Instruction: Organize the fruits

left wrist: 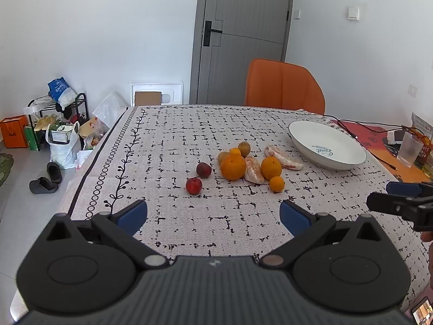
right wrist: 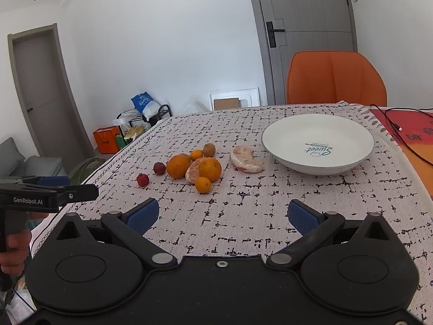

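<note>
A cluster of fruit lies mid-table: a big orange (left wrist: 233, 166) (right wrist: 178, 166), a second orange (left wrist: 271, 168) (right wrist: 210, 169), a small orange (left wrist: 276, 184) (right wrist: 203, 184), two red fruits (left wrist: 194, 185) (right wrist: 142, 179), kiwis (left wrist: 244, 148) (right wrist: 209, 149) and peeled pomelo pieces (left wrist: 284, 158) (right wrist: 245, 159). A white bowl (left wrist: 303, 136) (right wrist: 281, 135) stands empty to their right. My left gripper (left wrist: 213, 215) is open and empty, short of the fruit. My right gripper (right wrist: 223, 214) is open and empty, also short of the fruit.
An orange chair (left wrist: 284, 86) stands behind the table. A black cable (right wrist: 400, 132) and a glass (left wrist: 410, 149) lie on the right side. Bags and a shoe rack (left wrist: 59, 119) sit on the floor at left. The table's left edge (left wrist: 89, 168) is near.
</note>
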A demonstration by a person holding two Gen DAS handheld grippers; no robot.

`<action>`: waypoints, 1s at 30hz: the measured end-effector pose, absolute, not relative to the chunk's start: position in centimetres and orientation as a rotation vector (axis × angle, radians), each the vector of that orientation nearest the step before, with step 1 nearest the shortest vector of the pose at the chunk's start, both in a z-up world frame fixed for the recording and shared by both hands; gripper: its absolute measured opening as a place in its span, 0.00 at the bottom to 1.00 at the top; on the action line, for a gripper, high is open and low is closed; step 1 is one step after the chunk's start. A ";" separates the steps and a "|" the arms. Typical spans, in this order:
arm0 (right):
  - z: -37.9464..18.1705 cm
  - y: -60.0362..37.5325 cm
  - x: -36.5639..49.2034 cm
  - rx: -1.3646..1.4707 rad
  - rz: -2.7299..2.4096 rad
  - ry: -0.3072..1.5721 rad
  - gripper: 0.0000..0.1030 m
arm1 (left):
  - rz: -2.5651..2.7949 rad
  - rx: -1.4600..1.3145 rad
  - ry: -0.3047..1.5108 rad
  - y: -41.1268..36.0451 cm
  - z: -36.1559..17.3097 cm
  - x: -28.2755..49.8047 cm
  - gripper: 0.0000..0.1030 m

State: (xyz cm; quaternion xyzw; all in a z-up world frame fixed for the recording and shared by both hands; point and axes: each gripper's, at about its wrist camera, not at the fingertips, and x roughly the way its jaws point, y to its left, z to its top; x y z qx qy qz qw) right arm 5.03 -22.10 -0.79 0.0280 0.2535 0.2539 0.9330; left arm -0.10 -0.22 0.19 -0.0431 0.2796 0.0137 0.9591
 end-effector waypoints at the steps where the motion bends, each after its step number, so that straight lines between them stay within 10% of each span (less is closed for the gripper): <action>1: -0.8 -22.1 5.1 0.057 0.521 0.521 1.00 | 0.028 -0.088 0.566 -0.2 0.2 -0.1 1.00; 30: -1.0 -21.6 4.8 0.036 0.524 0.532 1.00 | -0.003 -0.109 0.562 0.1 0.3 -0.3 1.00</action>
